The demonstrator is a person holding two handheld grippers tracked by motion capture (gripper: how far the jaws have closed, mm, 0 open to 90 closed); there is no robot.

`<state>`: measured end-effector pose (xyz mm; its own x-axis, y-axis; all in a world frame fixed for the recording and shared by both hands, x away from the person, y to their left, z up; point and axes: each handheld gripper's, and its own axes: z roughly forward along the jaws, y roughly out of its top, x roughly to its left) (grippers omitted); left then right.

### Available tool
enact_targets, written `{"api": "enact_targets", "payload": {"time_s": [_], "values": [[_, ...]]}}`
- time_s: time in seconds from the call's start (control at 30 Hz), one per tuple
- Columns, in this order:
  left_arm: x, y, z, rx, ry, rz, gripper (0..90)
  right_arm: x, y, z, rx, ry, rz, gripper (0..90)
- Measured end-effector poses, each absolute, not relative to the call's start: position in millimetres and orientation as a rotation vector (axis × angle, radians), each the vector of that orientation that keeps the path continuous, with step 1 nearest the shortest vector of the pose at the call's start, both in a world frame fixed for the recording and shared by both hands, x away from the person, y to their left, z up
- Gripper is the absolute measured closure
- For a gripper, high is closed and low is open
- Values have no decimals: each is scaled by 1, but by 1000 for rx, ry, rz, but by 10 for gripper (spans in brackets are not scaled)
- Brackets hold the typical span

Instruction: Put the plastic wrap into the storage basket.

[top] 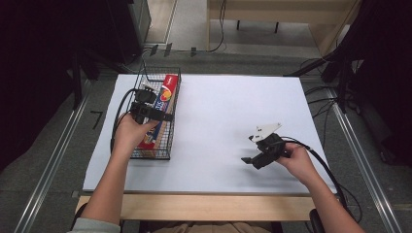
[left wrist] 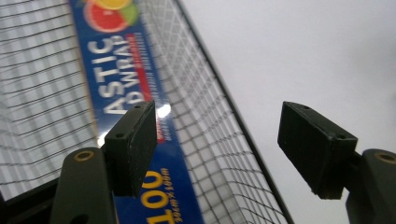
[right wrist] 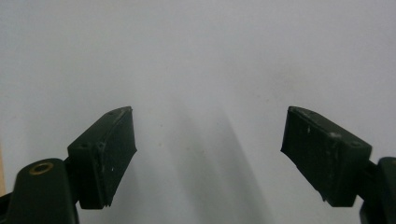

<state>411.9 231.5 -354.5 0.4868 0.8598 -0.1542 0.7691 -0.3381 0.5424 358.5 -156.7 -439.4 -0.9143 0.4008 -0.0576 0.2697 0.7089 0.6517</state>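
We read "ASTIC" and "WRAP" in white on the blue box (left wrist: 135,93), with "100" in yellow nearer us; it lies lengthwise along the right side of the wire basket (top: 171,85) at the tabletop's (top: 228,111) far left. Our left gripper (left wrist: 219,140) hangs over the basket's right wall, fingers (left wrist: 135,144) spread wide and empty, one above the box, the other outside the wire. Our right gripper (right wrist: 210,154) sits near right over bare white tabletop, fingers wide apart, holding nothing.

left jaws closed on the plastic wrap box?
No, the left gripper has its jaws wide apart above the plastic wrap box in the wire basket.
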Motion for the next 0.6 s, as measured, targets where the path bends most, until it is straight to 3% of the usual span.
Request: {"api": "enact_targets", "payload": {"time_s": [0.13,0.27,0.6], "values": [[393,224,-352,2231,1216,233,297,358,-155,-441,538,2724,972,182],[381,219,-352,2209,1128,152,293,357,-155,-442,550,2728,965,182],[359,192,-367,2295,897,104,283,353,-155,-447,537,2730,943,182]]}}
